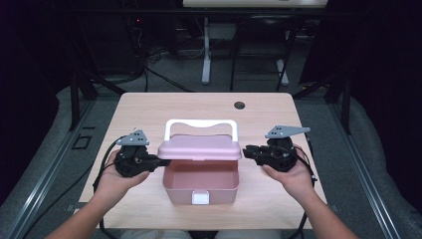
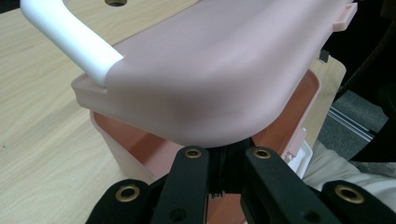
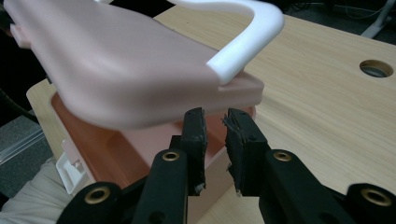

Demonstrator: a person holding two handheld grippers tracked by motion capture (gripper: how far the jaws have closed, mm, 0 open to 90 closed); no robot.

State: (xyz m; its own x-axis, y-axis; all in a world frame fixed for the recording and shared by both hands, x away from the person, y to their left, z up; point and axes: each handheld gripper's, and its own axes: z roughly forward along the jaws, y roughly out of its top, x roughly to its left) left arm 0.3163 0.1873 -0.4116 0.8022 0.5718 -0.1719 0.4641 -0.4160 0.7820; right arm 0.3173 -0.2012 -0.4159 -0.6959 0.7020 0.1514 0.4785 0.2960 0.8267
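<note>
1. Pink lid (image 1: pixel 199 148), soft and matte, paler where the light strikes it.
2. White handle (image 1: pixel 200 124) on that lid, plain and unpatterned.
3. Pink box (image 1: pixel 200 183), deeper salmon on the inside walls in both gripper views.
4. White latch (image 1: pixel 200 197) on the front wall of the box.
5. Light wood-grain desk (image 1: pixel 144 107), pale beige with fine streaks; dark round hole (image 1: pixel 239 105) near its far edge.
6. Black left gripper (image 1: pixel 161 162) and black right gripper (image 1: pixel 248 151), brass-coloured rivets along the fingers (image 3: pixel 194 130).
7. Grey three-cornered plates (image 1: pixel 133 138) on top of both.
8. Dark surroundings, grey floor (image 1: pixel 59 114).
</note>
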